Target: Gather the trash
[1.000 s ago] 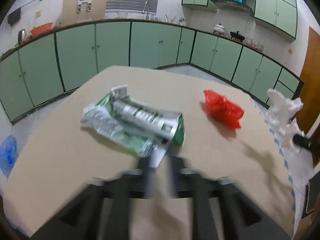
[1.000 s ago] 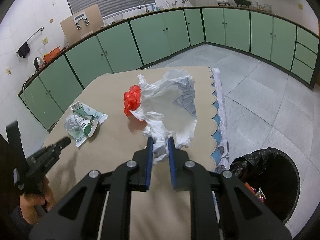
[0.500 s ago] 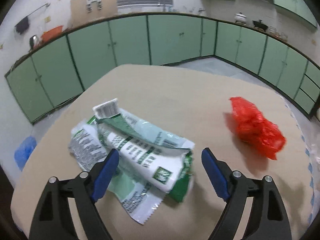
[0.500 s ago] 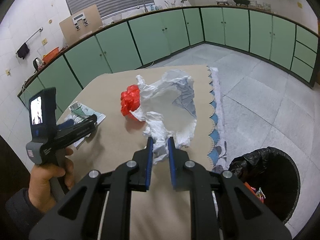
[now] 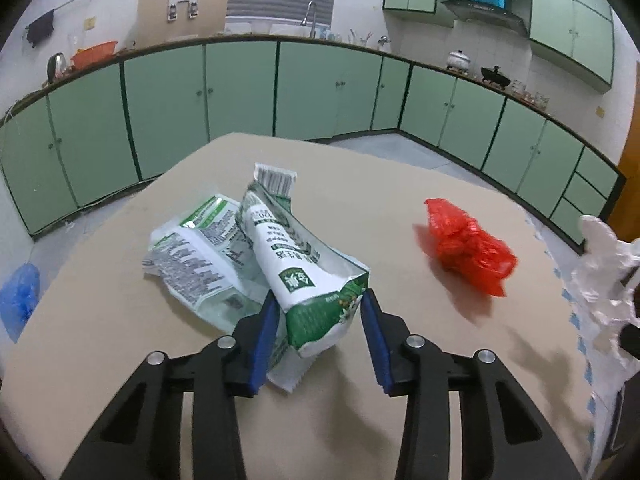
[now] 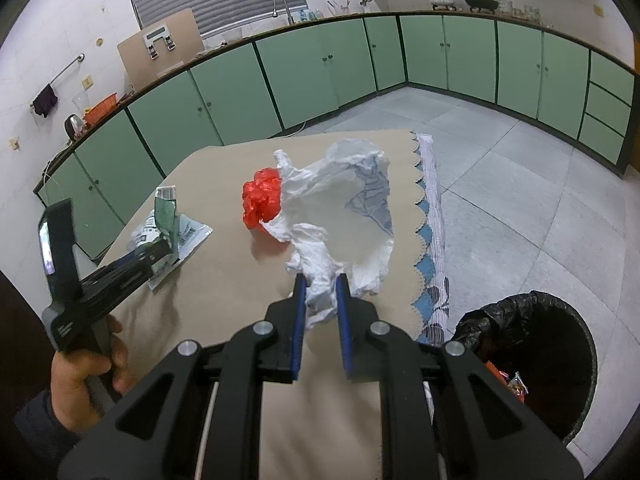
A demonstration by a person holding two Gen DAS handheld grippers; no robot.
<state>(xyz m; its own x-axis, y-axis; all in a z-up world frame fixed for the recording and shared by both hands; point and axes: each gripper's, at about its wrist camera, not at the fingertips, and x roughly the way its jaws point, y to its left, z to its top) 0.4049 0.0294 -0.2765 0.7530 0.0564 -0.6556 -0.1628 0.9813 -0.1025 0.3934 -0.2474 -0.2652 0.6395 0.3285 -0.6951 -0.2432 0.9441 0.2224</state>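
The green-and-white wrapper [image 5: 296,276], a glossy printed plastic pouch creased and partly puffed up, lies on the tan bench [image 5: 360,200] with its dark green end lifted between the blue pads of the left tongs [image 5: 318,316]; the left pad touches or nearly touches the pouch, while the right pad stands just beside its corner with a sliver of gap, so the tongs are partly open around it and not clamped. Under and beside it lies a second flattened wrapper [image 5: 196,248] of pale, crinkled film covered in fine print, its edge reaching under the left pad. To the right, well apart, sits a crumpled red plastic bag [image 5: 468,248], shiny and bunched into a lump. In the right wrist view the white plastic bag [image 6: 336,216], thin, wrinkled and billowed open like a shallow cup, hangs over the bench with its twisted neck pinched between the narrow-set blue pads of the right tongs [image 6: 320,292], which are closed onto it. The red bag shows just behind its left edge. The bench cloth ends in a scalloped blue and white patterned border [image 6: 428,236]. On the grey tiled floor beside the bench stands a round bin lined with a black bag [image 6: 532,360], with bright scraps of litter inside. Green cabinets [image 5: 240,92] curve round the room behind.
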